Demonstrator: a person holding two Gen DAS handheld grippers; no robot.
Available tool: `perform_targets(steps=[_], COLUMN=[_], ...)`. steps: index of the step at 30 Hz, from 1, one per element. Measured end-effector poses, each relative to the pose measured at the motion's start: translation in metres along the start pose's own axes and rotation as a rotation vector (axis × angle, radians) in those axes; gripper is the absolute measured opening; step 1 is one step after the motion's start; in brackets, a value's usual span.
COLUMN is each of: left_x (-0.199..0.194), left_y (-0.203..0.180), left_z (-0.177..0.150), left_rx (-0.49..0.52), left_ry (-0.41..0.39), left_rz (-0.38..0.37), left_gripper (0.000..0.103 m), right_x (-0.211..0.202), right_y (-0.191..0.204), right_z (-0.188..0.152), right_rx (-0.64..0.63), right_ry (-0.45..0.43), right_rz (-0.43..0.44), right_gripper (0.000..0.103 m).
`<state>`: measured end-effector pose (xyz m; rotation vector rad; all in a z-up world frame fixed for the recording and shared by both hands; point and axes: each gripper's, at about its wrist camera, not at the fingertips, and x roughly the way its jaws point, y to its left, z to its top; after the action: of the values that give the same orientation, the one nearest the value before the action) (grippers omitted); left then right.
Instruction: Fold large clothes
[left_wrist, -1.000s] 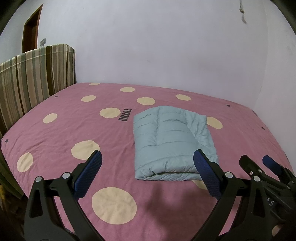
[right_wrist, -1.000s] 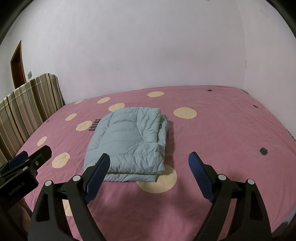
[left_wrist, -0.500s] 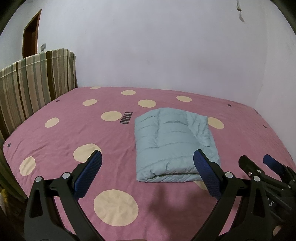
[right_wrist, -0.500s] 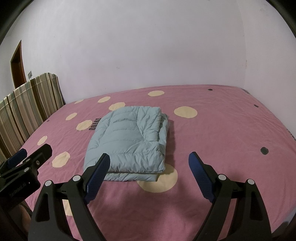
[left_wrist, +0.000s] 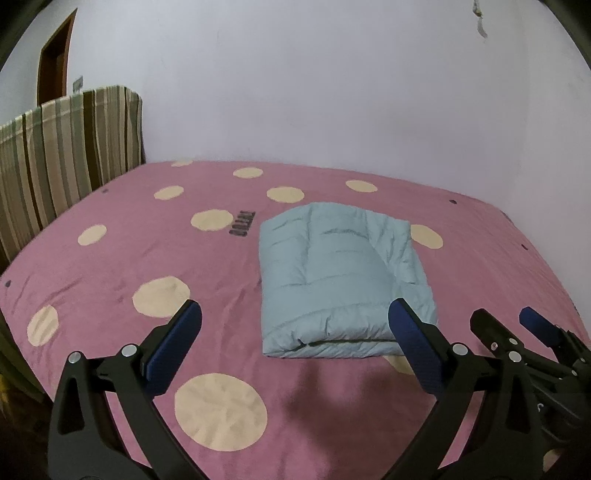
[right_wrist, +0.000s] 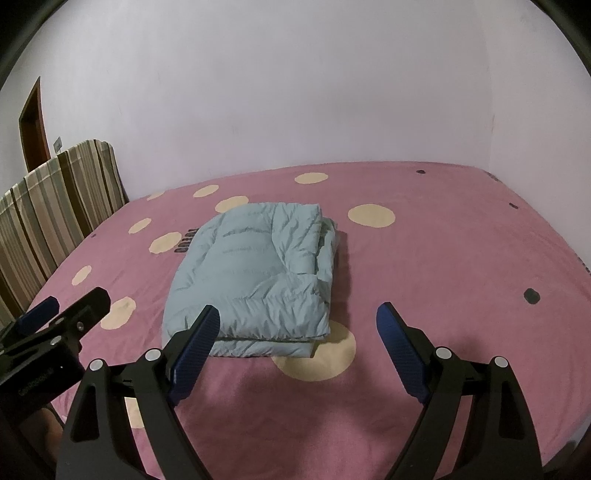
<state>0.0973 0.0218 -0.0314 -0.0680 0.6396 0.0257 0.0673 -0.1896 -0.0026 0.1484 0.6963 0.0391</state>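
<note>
Pink bedsheet (left_wrist: 110, 258) with cream dots fills both views, white wall behind, striped headboard (left_wrist: 66, 147) at the left edge. Light blue puffer jacket (left_wrist: 340, 280) lies near the middle of the sheet, already folded into a compact thick rectangle, layers stacked, open edges visible along the near side and a bulkier rolled-looking edge on its right in the right wrist view (right_wrist: 258, 273). Long axis runs from the near edge of the bed toward the far wall, slightly angled; the layered open end faces the grippers, the smoother closed end points at the wall. Small dark print on the sheet sits just beside the jacket's far left corner. Step looks like the end of the fold: bundle seems done, nothing held, both tools hover above the near part of the bed, apart from the cloth. Left gripper (left_wrist: 295, 332) has fingers spread wide, nothing between the blue pads (left_wrist: 173, 350). Right gripper (right_wrist: 297, 332) same, fingers spread wide, empty, pads (right_wrist: 400, 350) clear of the fabric. Each tool shows at the edge of the other's view. Next move, judging only from this: probably a final tidy or press on the puffy top layer, since it may spring open, or simply a retreat; any regrasp would need the near layered edge pinched together.
</note>
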Motion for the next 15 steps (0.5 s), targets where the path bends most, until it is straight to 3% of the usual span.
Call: perform_targets(steps=[9, 15], left_x=[0.031, 0.076], left_y=[0.007, 0.045], left_z=[-0.001, 0.007], left_rx=[-0.023, -0.088], left_ry=[0.045, 0.098], left_rz=[0.003, 0.046], left_gripper=[0.101, 0.101], right_x=[0.017, 0.043], right_y=[-0.005, -0.038], right_z=[-0.001, 0.002], right_rx=[-0.001, 0.040], right_ry=[0.032, 0.063], right_rz=[-0.002, -0.063], right_gripper=[0.085, 0.086])
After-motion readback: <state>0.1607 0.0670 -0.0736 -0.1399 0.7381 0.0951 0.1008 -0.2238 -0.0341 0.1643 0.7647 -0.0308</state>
